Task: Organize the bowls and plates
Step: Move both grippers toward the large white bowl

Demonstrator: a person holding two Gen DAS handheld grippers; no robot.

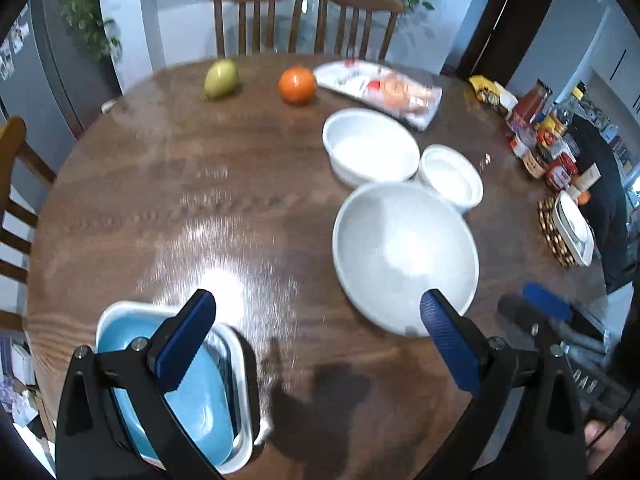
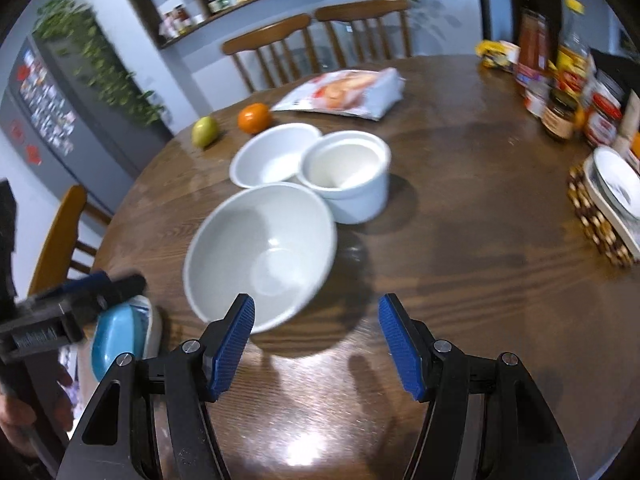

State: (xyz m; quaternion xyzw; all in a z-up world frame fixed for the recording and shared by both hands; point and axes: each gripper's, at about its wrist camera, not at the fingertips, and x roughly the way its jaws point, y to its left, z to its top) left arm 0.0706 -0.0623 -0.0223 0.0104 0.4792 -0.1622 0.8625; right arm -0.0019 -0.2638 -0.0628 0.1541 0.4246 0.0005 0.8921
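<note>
Three white bowls sit together on the round wooden table (image 1: pixel 180 184): a large bowl (image 1: pixel 404 256) (image 2: pixel 260 252) nearest, a medium bowl (image 1: pixel 370 148) (image 2: pixel 272 160) behind it, and a small deep bowl (image 1: pixel 452 176) (image 2: pixel 348 172) to their right. A blue dish (image 1: pixel 200 400) (image 2: pixel 116 340) lies inside a white rectangular dish (image 1: pixel 240 364) at the table's near left edge. My left gripper (image 1: pixel 316 304) stands wide open above the table, between the blue dish and the large bowl. My right gripper (image 2: pixel 316 308) is open and holds nothing, just in front of the large bowl's near rim.
A green pear (image 1: pixel 220 80), an orange (image 1: pixel 297 85) and a snack bag (image 1: pixel 384 92) lie at the far side. Jars and bottles (image 2: pixel 560 80) crowd the right edge, beside stacked white plates (image 2: pixel 616 188) on a woven trivet. Wooden chairs (image 1: pixel 260 20) ring the table.
</note>
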